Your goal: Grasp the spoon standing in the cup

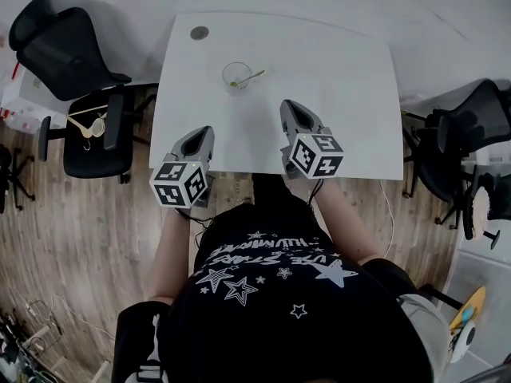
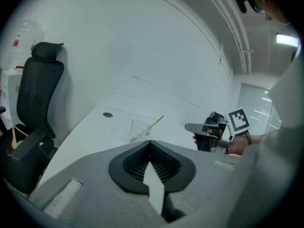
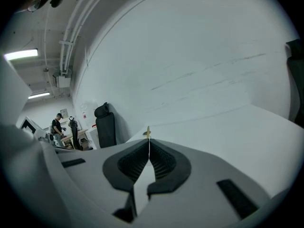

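A clear cup (image 1: 235, 75) stands on the white table (image 1: 343, 70), toward the far middle. A yellowish spoon (image 1: 251, 77) leans in it, handle pointing right. In the left gripper view the cup (image 2: 140, 129) and spoon (image 2: 154, 125) lie ahead, beyond the shut jaws of my left gripper (image 2: 149, 142). My left gripper (image 1: 206, 132) hovers over the near table edge, left of the cup. My right gripper (image 1: 289, 104) is nearer the cup, to its right and apart from it. Its jaws (image 3: 148, 140) are shut on nothing; the spoon's tip (image 3: 148, 132) peeks just above them.
Black office chairs stand left (image 1: 72, 54) and right (image 1: 471, 134) of the table. A round grommet (image 1: 200, 33) sits at the far left corner. The left gripper view shows my right gripper (image 2: 209, 133) at its right. People stand far off (image 3: 58, 125).
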### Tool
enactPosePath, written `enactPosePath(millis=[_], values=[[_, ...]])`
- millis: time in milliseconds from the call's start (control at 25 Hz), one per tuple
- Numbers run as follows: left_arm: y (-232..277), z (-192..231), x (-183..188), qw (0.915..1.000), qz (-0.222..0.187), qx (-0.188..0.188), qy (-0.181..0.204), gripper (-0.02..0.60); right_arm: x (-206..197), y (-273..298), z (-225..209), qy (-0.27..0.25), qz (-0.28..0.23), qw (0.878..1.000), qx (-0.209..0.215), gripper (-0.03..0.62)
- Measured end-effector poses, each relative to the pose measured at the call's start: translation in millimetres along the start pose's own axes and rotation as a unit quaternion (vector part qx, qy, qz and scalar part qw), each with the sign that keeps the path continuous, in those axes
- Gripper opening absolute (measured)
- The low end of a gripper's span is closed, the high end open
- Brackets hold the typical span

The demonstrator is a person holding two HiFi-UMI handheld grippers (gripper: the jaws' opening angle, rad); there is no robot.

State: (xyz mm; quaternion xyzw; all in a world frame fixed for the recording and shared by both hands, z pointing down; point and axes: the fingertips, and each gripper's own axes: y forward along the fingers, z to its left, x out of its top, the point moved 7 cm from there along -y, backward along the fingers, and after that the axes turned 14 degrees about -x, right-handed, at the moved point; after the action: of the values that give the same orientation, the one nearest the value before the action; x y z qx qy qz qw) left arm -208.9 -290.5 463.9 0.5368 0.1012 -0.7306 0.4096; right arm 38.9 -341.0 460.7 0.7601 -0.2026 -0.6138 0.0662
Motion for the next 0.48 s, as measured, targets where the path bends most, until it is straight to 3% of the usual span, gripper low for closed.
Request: enactPosePath(millis=[480], values=[[25.7,35.7,20.9,0.9991,-0.008,0.037,-0.019,0.005,13.2,73.5,11.9,-0.011,0.027,0.999,0.045,0.06]])
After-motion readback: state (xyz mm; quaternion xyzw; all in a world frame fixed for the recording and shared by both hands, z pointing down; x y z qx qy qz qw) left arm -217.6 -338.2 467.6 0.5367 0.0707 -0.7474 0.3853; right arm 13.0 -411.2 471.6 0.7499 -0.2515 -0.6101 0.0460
